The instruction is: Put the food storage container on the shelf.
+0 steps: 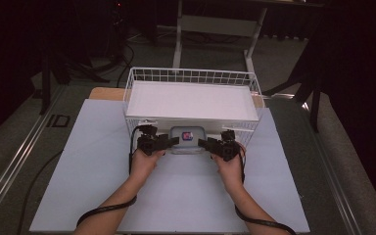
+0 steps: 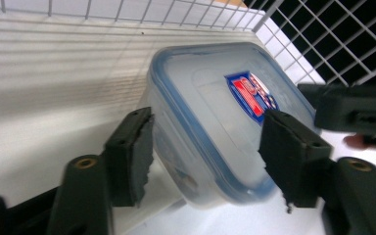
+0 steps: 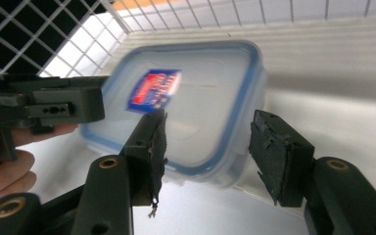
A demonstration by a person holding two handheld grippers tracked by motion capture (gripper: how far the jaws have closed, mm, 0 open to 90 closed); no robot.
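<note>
The pale grey rectangular table top (image 1: 186, 196) is carrying a white wire-mesh basket (image 1: 192, 76) at its far side; the basket is standing raised, with a flat white panel (image 1: 188, 100) lying across its upper level and an open space beneath. A translucent rectangular plastic food container with a blue-rimmed lid and a red-and-blue label (image 1: 188, 139) is sitting at the front of that lower space, partly under the panel; the placement is leaving its two short ends reachable from the person's side.

The left gripper (image 1: 172, 142) and the right gripper (image 1: 203, 143) are approaching from opposite ends, which suggests a two-sided lift or pull. In the left gripper view the container (image 2: 215, 122) is lying between the spread jaws; the jaws are standing wide apart and do not appear to be pressing it, though contact at the far pad is hard to judge. In the right gripper view the container (image 3: 196, 103) is likewise sitting just beyond parted jaws, with nothing clamped.

The lid is seated on the container; the walls are cloudy, so any contents cannot be determined.
</note>
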